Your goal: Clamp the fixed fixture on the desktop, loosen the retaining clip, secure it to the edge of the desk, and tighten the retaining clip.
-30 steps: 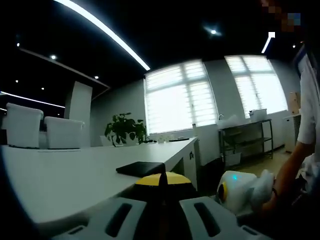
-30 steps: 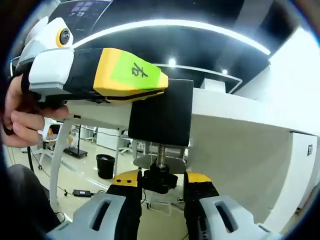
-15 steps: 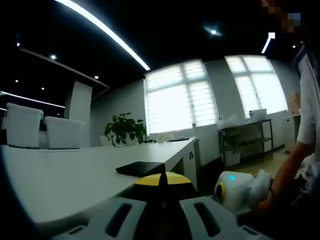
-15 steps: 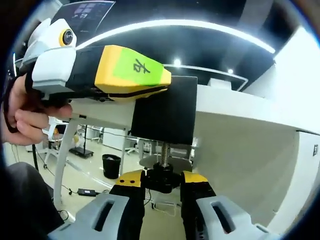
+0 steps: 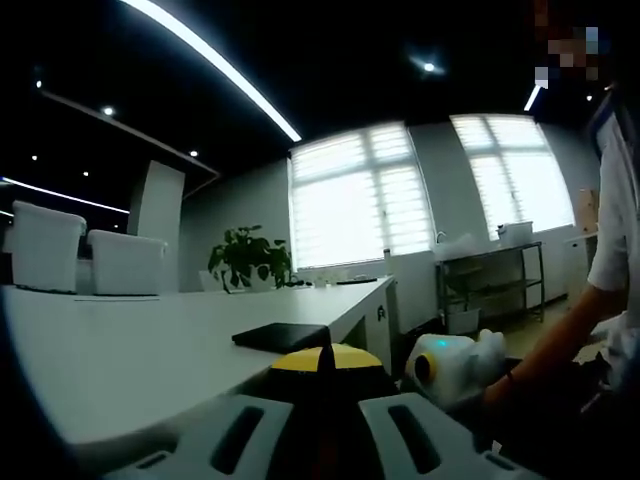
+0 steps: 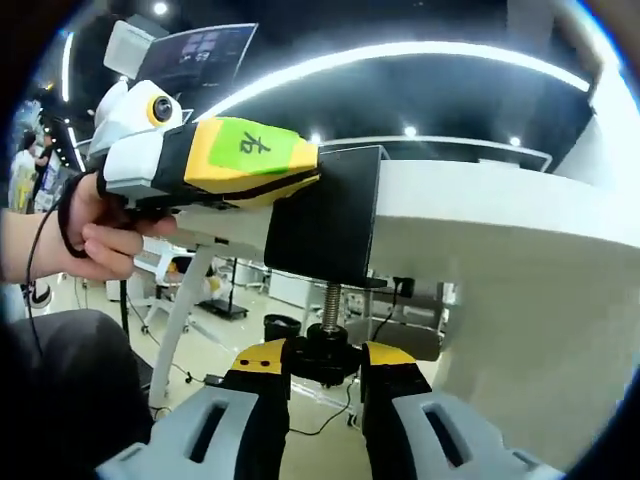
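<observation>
Fixture: your black clamp fixture (image 6: 325,225) sits on the edge of the white desk (image 6: 500,260), its flat face hanging over the desk's side at about 12 o'clock from your right jaws. In the left gripper view a black top plate (image 5: 283,336) lies flat on the desk surface (image 5: 120,340), just past your jaw tips.

Screw and knob: a threaded screw (image 6: 331,303) drops straight down from the fixture's underside. The black knob (image 6: 325,358) sits at its lower end.

Right gripper (image 6: 325,372): you point it upward from below the desk edge. The yellow-tipped jaws stand narrow and pinch the knob between them, one on each side.

Left gripper (image 6: 262,170): in the right gripper view it comes in from 10 o'clock, lying level along the desktop. Its yellow and green tip touches the fixture's top corner. In its own view (image 5: 322,362) the yellow jaw tips meet with only a thin line between them; whether anything is pinched there, I cannot tell.

Left hand (image 6: 105,232): your fingers wrap under the gripper's handle, with a dark cord looped at the wrist and the forearm running out toward 9 o'clock.

Right hand (image 5: 515,385): seen in the left gripper view at 4 o'clock, low beside the desk, forearm angled up to the right.

Surroundings: potted plant (image 5: 250,262) at the desk's far end, bright shuttered windows (image 5: 360,205) behind it.
</observation>
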